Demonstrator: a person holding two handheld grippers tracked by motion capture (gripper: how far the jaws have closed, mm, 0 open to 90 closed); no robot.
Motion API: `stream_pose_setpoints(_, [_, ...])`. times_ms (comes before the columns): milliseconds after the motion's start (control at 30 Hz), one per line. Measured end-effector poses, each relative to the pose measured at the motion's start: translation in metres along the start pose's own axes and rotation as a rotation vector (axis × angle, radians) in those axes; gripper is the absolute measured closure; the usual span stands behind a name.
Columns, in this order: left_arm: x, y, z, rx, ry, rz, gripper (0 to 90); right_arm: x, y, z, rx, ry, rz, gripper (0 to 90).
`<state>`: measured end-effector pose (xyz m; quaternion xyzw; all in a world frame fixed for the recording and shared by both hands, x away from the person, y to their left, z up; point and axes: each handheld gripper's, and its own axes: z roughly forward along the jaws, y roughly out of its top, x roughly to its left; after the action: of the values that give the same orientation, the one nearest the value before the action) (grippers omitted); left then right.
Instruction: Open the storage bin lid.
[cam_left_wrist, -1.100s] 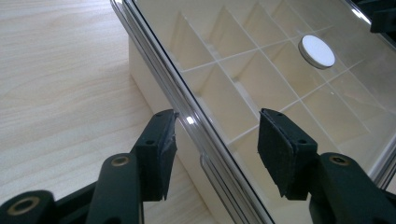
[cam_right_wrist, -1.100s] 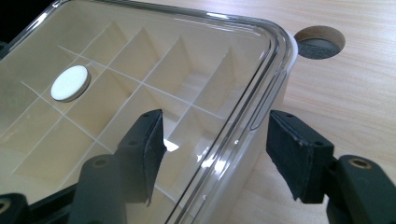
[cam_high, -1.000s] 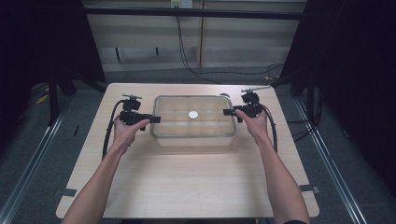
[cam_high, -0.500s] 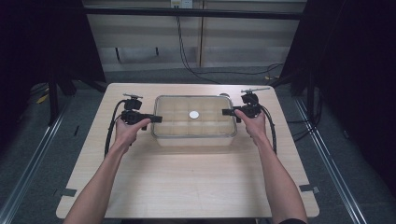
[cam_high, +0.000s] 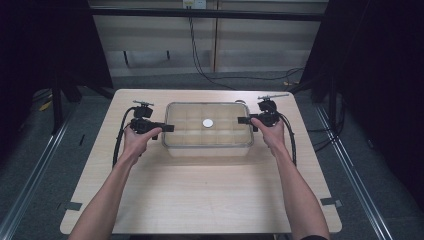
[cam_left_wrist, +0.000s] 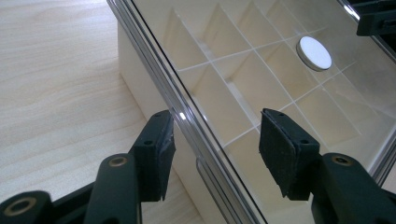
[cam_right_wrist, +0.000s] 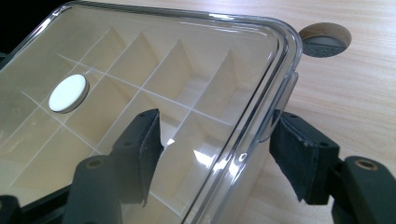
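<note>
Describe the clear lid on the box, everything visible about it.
The lid is clear plastic, rectangular with rounded corners and a raised rim, shut flat on the cream divided box. A white round knob sits near its middle. Dividers show through it. The left gripper and right gripper each straddle one short edge, jaws open, one above the lid and one outside; contact is unclear.

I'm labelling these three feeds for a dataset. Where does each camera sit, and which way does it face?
High view: above the person's side, facing forward and down; both forearms, divided box.
Left gripper view: on the left hand-held gripper, jaws astride the box's clear lid edge.
Right gripper view: on the right hand-held gripper, likewise.
All share the white disc.
</note>
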<state>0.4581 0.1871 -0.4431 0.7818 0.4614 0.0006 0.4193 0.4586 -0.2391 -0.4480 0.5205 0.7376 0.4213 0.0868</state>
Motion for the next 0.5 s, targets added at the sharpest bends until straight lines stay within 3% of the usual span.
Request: stream_pose_setpoints(500, [-0.004, 0.002, -0.008, -0.029, 0.016, 0.026, 52.0, 0.003, 0.004, -0.011, -0.031, 0.018, 0.009, 42.4])
